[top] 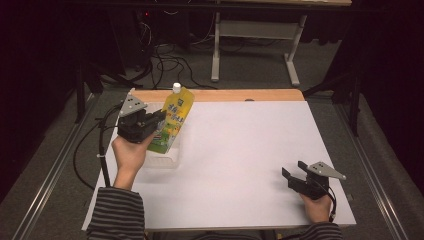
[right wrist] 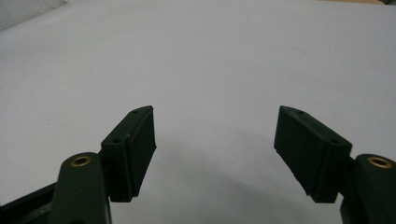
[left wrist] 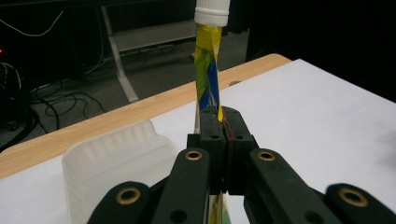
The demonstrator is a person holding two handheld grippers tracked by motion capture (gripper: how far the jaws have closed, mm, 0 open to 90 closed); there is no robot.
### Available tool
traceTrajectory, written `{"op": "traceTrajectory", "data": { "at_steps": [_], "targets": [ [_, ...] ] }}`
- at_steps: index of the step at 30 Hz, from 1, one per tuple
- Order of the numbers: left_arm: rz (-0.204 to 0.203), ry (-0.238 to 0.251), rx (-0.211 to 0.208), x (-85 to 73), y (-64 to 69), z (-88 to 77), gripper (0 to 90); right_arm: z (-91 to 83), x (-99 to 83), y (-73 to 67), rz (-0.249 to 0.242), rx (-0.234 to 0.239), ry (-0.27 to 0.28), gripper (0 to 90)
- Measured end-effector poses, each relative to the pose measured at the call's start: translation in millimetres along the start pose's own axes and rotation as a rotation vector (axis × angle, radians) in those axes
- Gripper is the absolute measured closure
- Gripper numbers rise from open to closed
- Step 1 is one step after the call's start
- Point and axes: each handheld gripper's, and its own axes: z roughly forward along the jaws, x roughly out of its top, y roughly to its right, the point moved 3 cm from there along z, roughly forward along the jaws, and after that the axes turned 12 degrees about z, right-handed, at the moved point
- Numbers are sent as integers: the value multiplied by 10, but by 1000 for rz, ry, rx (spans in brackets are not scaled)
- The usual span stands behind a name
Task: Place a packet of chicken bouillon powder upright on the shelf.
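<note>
Left gripper view: left gripper (left wrist: 223,123) pinches the pouch (left wrist: 208,74) (edge-on); right gripper (right wrist: 215,149) gapes wide.

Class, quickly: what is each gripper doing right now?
Left gripper: closed on the yellow drink pouch, above the clear tray.
Right gripper: open, holding nothing.

A lab: cables (top: 165,62) on floor, bare white table (top: 240,165)

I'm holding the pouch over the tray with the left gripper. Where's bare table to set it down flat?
The white table is bare from the clear tray across to the right gripper, and back to the wooden edge strip. That middle stretch is the roomiest. It is crowded only at the near-left, where the left gripper holds the yellow pouch over the tray.
</note>
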Motion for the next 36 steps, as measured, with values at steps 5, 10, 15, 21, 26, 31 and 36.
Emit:
{"op": "traceTrajectory", "data": {
  "at_steps": [5,10,15,21,26,31,36],
  "targets": [
    [8,-38,-3,-91,-24,164,890,-2,2,4,1,2,5,297],
    [32,-61,-2,-136,-1,310,890,-1,0,1,5,1,-1,297],
    [55,-64,-20,-203,26,420,884,-5,3,9,-3,4,10,297],
    [47,-123,-16,-307,-18,377,878,-3,1,3,1,4,4,298],
    [29,-194,15,-381,-124,299,861,-7,4,14,4,0,13,297],
    [12,-237,3,-403,-161,260,866,-6,4,14,5,0,11,297],
    [-16,-313,-11,-432,-194,335,860,-17,2,15,13,3,18,297]
  ]
}}
